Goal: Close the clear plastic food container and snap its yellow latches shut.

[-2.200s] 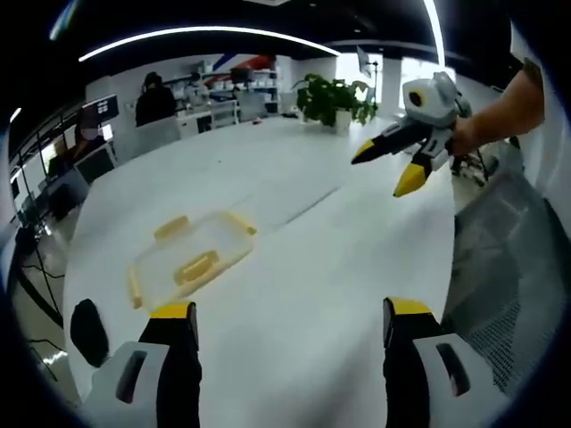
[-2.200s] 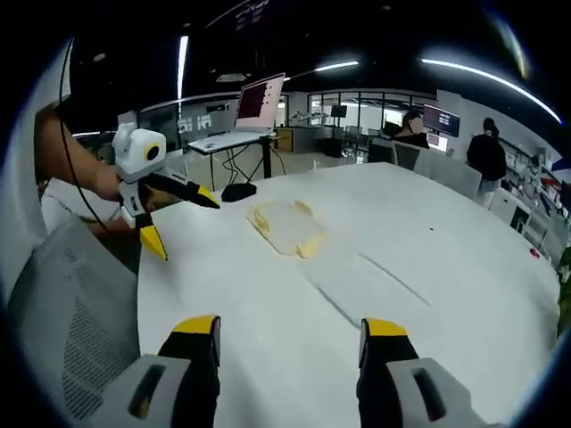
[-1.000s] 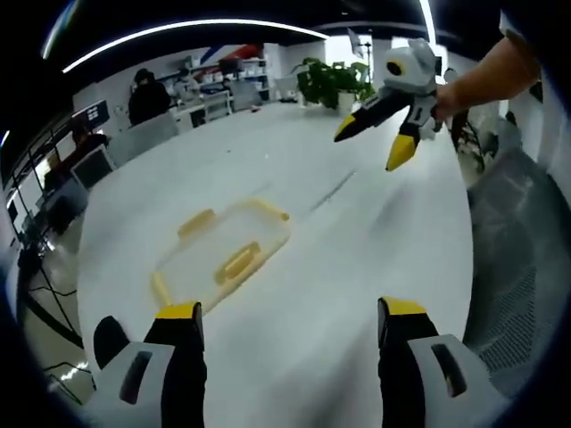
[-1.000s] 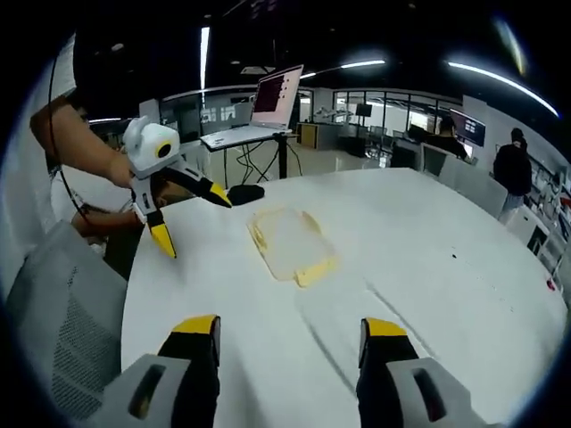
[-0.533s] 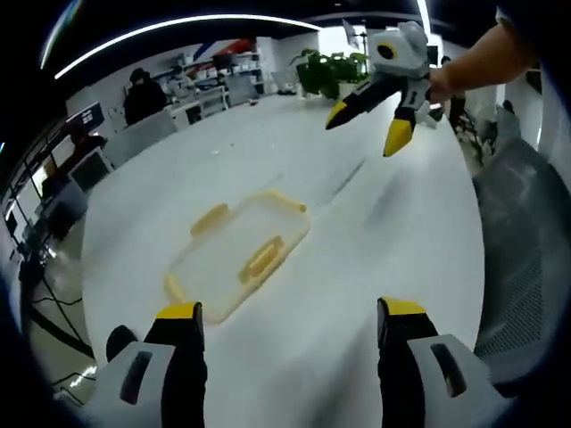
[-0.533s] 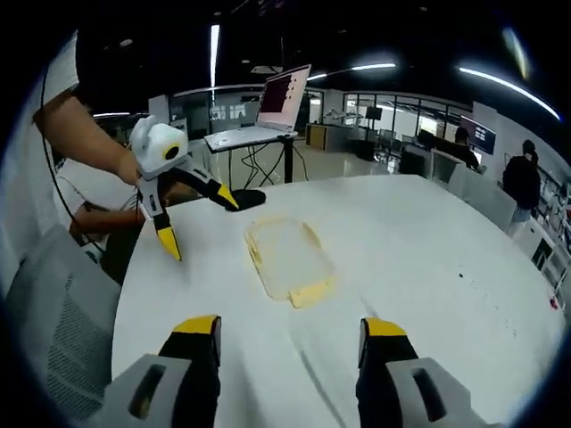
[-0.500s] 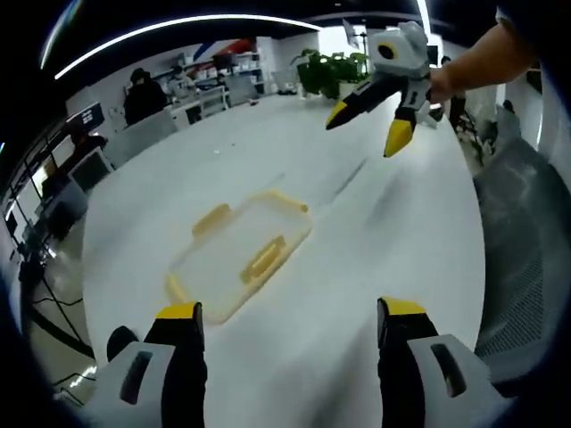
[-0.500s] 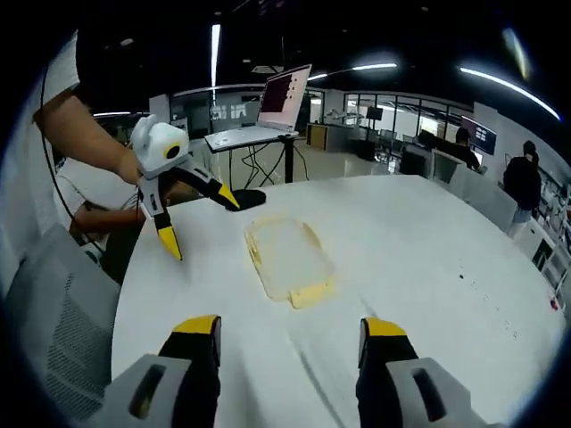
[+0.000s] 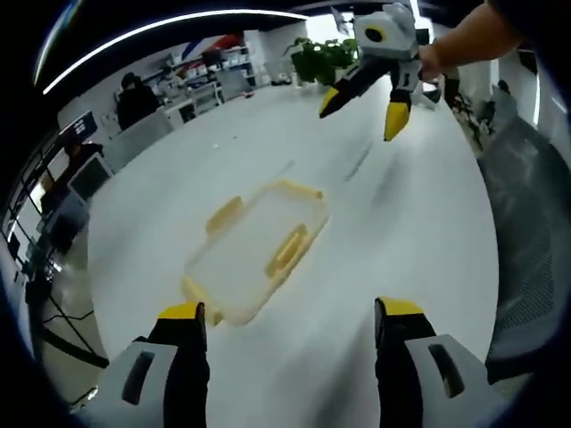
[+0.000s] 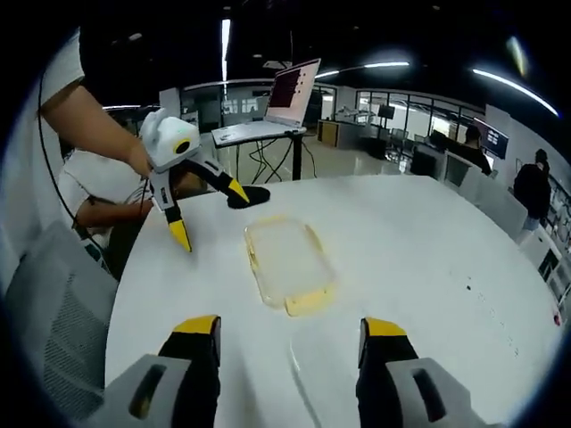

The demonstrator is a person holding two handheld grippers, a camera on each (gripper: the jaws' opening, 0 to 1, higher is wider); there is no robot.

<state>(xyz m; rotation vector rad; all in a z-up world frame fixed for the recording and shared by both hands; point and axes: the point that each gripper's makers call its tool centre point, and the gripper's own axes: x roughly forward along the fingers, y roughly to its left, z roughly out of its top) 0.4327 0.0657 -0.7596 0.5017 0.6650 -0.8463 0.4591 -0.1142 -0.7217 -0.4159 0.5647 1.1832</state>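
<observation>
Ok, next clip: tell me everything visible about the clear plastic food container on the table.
The clear plastic food container is a shallow, see-through rectangle with rounded corners and yellow latches along its edges. It lies flat on the white table, touched by nothing else. Both grippers, the left gripper and the right gripper, hang open above the table, short of it. Whether its latches are snapped cannot be told.

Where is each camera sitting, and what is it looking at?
Left gripper view: rides on the left gripper, looking past its open fingers down at the clear container on the white table; the right gripper and a person's hand show above.
Right gripper view: rides on the right gripper, facing the container from the other side; the left gripper and a person's arm show at left.
Shared: container, table, each other's gripper.
</observation>
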